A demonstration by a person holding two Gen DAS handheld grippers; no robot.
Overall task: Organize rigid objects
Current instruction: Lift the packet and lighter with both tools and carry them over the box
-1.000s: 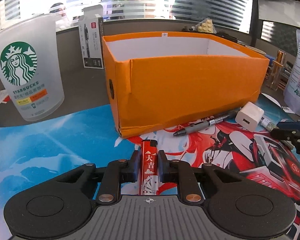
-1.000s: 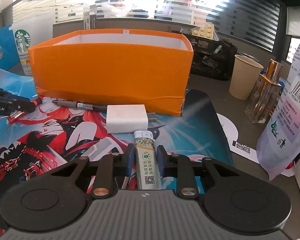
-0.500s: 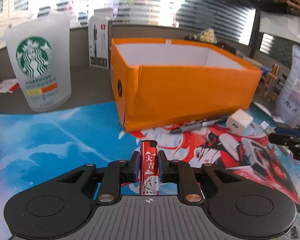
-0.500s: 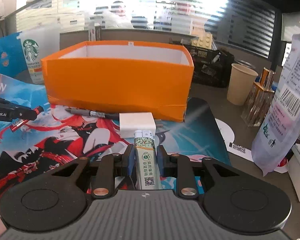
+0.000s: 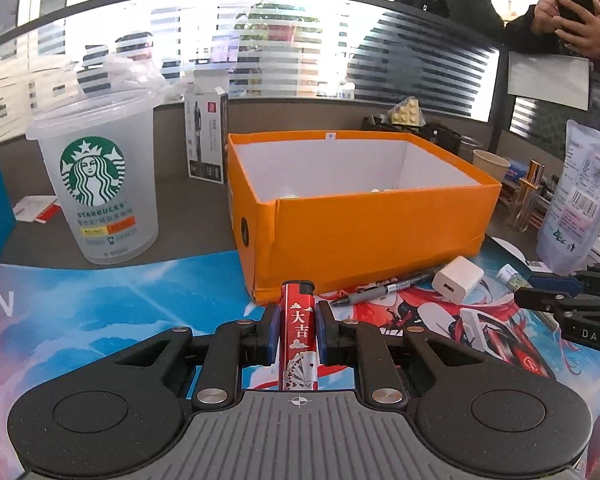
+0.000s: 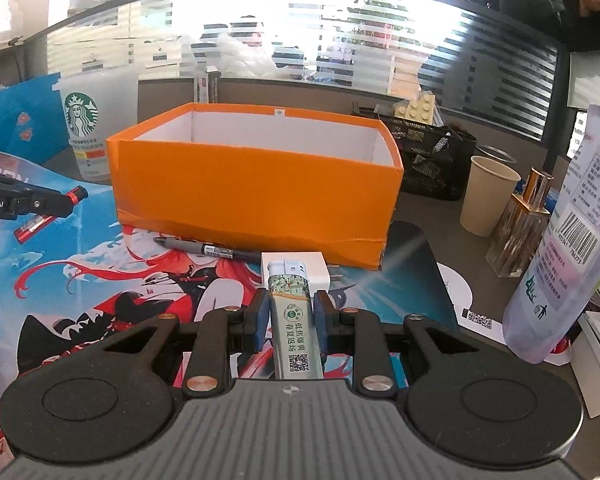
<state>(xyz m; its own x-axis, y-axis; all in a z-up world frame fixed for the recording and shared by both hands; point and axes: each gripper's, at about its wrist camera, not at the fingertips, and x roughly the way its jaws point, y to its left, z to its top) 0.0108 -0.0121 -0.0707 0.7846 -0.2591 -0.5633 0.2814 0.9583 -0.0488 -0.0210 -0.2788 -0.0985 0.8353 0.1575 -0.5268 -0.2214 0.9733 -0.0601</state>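
My left gripper [image 5: 298, 322] is shut on a red lighter [image 5: 299, 332] with white characters, held lengthwise above the printed mat, short of the orange box [image 5: 364, 216]. The box is open-topped and white inside, with small pale items on its floor. My right gripper [image 6: 290, 314] is shut on a green-and-white lighter [image 6: 293, 316], just before a white charger plug [image 6: 320, 270]. A grey pen [image 6: 208, 249] lies along the box front [image 6: 256, 196]. From the right wrist, the left gripper's tip [image 6: 40, 202] shows at far left with its red lighter [image 6: 77, 195].
A frosted Starbucks cup [image 5: 96, 184] stands left of the box, a pen carton [image 5: 206, 136] behind it. To the right are a paper cup [image 6: 488, 196], a glass bottle [image 6: 520, 228], a plastic pouch [image 6: 568, 248] and a black mesh organiser [image 6: 432, 160]. People stand beyond the glass partition.
Both grippers have risen and pulled back a little with their lighters still clamped; the box now sits lower and smaller in view, showing more of its inside.
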